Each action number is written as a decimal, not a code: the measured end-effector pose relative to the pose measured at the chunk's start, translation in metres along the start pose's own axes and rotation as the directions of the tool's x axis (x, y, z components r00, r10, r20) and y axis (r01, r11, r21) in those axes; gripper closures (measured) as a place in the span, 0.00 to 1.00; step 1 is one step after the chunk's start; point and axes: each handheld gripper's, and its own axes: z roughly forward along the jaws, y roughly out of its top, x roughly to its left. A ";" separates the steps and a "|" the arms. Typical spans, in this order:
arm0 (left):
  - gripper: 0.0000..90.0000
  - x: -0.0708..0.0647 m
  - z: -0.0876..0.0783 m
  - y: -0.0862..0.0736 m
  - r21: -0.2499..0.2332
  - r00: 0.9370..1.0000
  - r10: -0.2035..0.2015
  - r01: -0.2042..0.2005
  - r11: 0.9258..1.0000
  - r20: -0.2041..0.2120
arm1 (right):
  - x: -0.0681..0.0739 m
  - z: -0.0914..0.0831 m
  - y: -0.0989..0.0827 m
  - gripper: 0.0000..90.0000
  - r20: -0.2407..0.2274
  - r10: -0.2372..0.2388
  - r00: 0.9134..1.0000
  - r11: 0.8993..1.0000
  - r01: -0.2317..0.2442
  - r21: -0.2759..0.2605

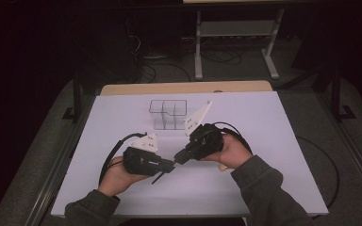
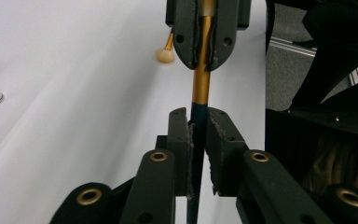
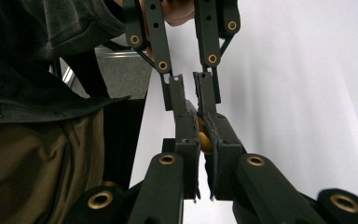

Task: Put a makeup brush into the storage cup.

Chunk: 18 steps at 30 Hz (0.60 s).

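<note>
Both grippers clamp one slim gold-and-dark pen (image 2: 200, 88) above the white table (image 1: 264, 141), left gripper (image 2: 196, 140) nipped on its dark end, right gripper (image 3: 202, 140) on the gold, so pull straight apart, no twisting.

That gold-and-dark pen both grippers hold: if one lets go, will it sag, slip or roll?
The pen looks rigid, so sagging seems unlikely. Its smooth round barrel could slip from the left gripper or right gripper, and it would probably roll on the table.
</note>
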 end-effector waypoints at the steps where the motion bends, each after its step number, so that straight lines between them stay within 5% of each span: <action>1: 0.90 0.000 0.000 0.000 0.001 1.000 -0.001 0.001 1.000 -0.001 | 0.000 0.000 0.000 0.93 0.000 0.002 1.000 1.000 -0.002 0.002; 9: 0.92 0.000 0.002 0.001 0.001 1.000 0.001 -0.001 1.000 0.001 | 0.000 0.000 -0.001 0.92 0.002 0.008 1.000 1.000 -0.008 0.003; 12: 0.92 0.000 0.001 0.001 -0.005 1.000 0.010 -0.010 1.000 0.006 | 0.000 -0.001 -0.003 0.75 0.020 0.025 0.999 0.999 -0.025 -0.022; 18: 0.92 0.002 0.002 0.001 -0.014 1.000 -0.004 0.004 1.000 0.007 | 0.001 -0.004 -0.012 0.60 0.030 0.055 0.998 0.998 -0.054 -0.043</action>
